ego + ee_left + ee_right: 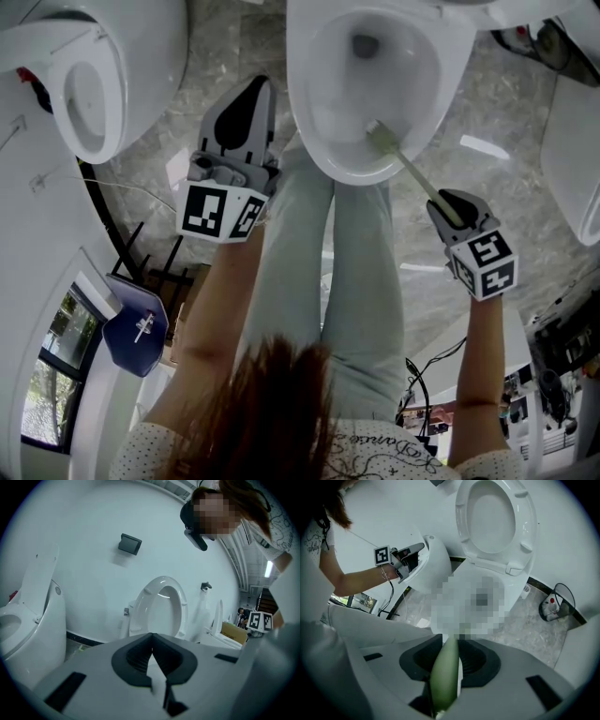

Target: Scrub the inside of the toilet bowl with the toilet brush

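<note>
The white toilet bowl [323, 56] is at the top middle of the head view, its seat [494, 517] raised. The toilet brush has a pale green handle [417, 176] and its head [380, 138] rests on the bowl's near inner wall. My right gripper [457, 208] is shut on the handle's end [445, 672], at the lower right of the bowl. My left gripper [255, 89] is shut and holds nothing, pointing up beside the bowl's left rim. In the left gripper view its jaws [152, 651] meet before a toilet seat [161, 609]. The bowl's inside is hidden in the right gripper view.
Other white toilets stand at the left [84, 84] and right [572, 169]. The person's legs [319, 281] stand right in front of the bowl. A wire basket with a bottle [553, 604] sits on the grey floor by the wall. A blue object [136, 328] lies lower left.
</note>
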`<action>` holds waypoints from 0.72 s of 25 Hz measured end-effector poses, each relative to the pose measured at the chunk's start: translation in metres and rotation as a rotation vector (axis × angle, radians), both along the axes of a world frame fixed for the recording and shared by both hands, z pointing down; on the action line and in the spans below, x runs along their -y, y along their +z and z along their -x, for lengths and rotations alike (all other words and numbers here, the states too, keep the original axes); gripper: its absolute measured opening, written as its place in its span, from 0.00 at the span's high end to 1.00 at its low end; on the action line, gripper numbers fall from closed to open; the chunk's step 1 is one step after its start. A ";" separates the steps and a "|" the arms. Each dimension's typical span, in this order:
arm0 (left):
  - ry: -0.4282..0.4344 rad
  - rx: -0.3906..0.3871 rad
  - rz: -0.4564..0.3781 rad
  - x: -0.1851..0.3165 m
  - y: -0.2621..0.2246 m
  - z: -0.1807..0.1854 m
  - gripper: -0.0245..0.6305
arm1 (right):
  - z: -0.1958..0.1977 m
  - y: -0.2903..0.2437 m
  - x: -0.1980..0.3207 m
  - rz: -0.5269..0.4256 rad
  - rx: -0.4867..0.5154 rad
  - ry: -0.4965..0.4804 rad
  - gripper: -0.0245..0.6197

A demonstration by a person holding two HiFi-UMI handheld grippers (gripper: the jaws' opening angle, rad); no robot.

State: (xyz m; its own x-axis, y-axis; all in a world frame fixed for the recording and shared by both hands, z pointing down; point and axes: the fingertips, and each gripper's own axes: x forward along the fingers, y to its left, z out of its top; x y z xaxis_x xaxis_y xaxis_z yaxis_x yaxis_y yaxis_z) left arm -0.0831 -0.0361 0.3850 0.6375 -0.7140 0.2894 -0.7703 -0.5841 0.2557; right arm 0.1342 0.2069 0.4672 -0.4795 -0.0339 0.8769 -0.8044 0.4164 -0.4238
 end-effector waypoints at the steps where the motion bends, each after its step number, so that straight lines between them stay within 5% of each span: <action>1: 0.000 0.000 0.000 0.000 0.000 -0.001 0.96 | -0.002 0.000 0.002 -0.004 -0.008 -0.007 0.78; 18: -0.003 0.005 -0.010 0.010 -0.011 -0.008 0.96 | -0.020 0.000 0.024 -0.025 -0.060 -0.038 0.78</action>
State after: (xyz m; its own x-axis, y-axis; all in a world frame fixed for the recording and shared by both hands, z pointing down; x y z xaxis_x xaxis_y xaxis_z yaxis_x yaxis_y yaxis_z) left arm -0.0750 -0.0463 0.3740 0.6341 -0.7186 0.2855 -0.7732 -0.5845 0.2461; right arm 0.1543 0.1830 0.4676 -0.4278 -0.0387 0.9030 -0.8112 0.4571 -0.3647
